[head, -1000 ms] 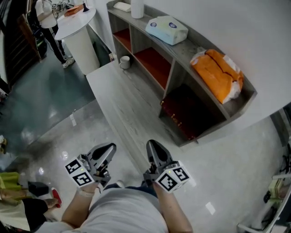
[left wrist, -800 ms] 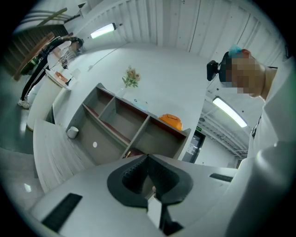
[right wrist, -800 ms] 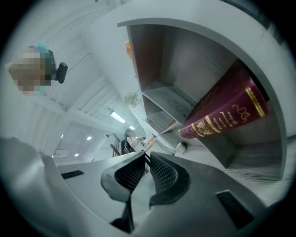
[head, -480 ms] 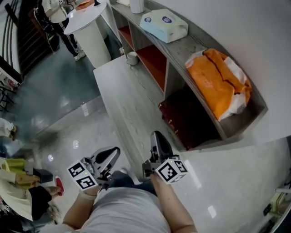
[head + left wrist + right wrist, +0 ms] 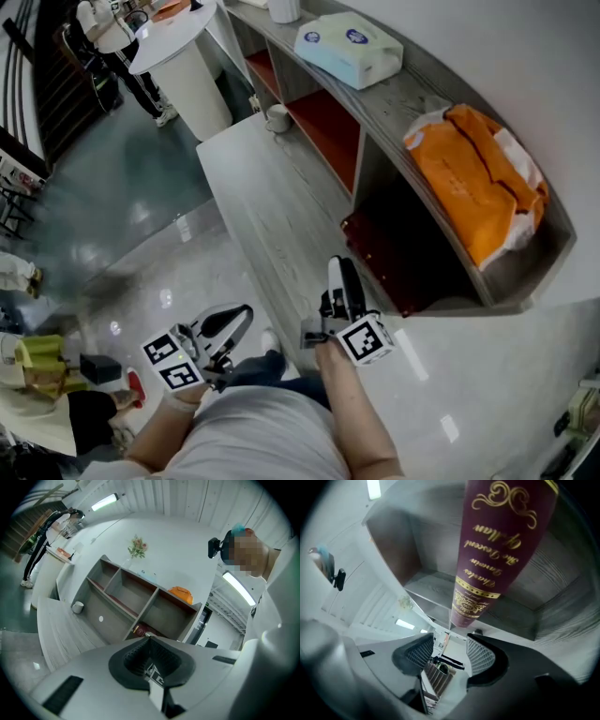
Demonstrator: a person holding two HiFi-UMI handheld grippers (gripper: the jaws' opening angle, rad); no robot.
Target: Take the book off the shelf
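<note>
The book (image 5: 386, 264) is dark red and lies in the shelf's (image 5: 403, 103) lower right compartment. In the right gripper view it is maroon with gold script (image 5: 497, 550), and its end hangs just beyond the jaws. My right gripper (image 5: 339, 272) points at the book's near edge. Its jaws (image 5: 449, 652) are opening and the pads hold nothing. My left gripper (image 5: 242, 317) stays back, low on the left, with jaws shut and empty (image 5: 150, 651). From there the book (image 5: 139, 631) shows small in the shelf.
On the shelf top lie an orange bag (image 5: 483, 183) and a tissue pack (image 5: 349, 42). A white cup (image 5: 277, 118) stands on the grey wooden platform (image 5: 253, 197). A round white table (image 5: 173, 52) and a person (image 5: 117, 42) are at the far left.
My right gripper has moved forward towards the book's compartment and turned on edge, and its jaws have come apart. The view has closed in on the shelf. The left gripper has hardly moved.
</note>
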